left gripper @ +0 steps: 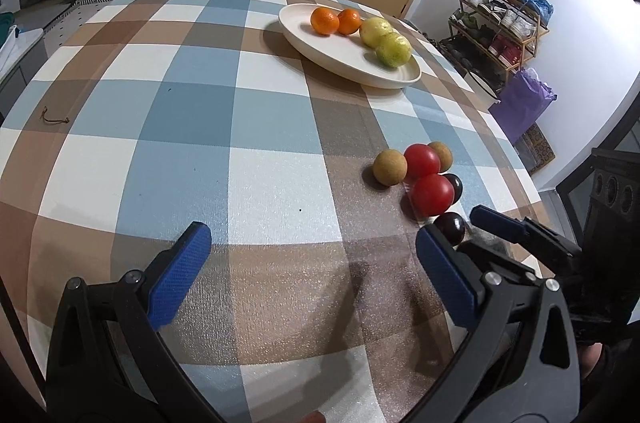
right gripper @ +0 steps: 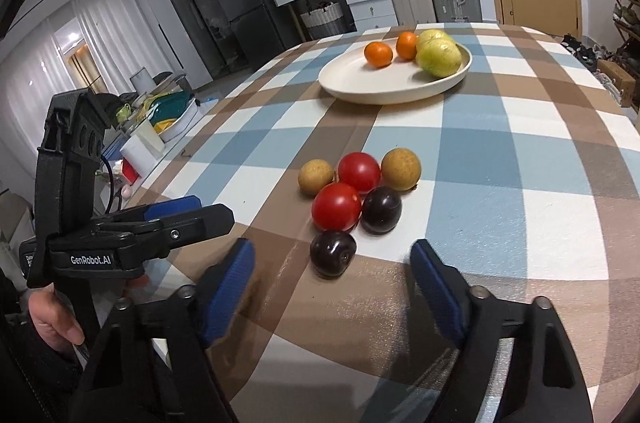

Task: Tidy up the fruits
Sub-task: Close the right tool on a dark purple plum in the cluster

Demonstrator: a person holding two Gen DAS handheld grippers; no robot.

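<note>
Both grippers are empty, fingers apart. The right gripper [right gripper: 332, 275] faces the nearest dark glossy plum [right gripper: 333, 253] on the checked worktop [right gripper: 520, 143], apparently next for pickup; the cream oval plate [right gripper: 348, 79] lies well beyond. The left gripper [left gripper: 312, 255] hovers beside.

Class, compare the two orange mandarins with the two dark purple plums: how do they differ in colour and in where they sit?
The orange mandarins lie in the cream oval plate; the dark purple plums lie on the checked tablecloth. The mandarins are bright and matte; the plums are near black and glossy. Both pairs are round.
</note>
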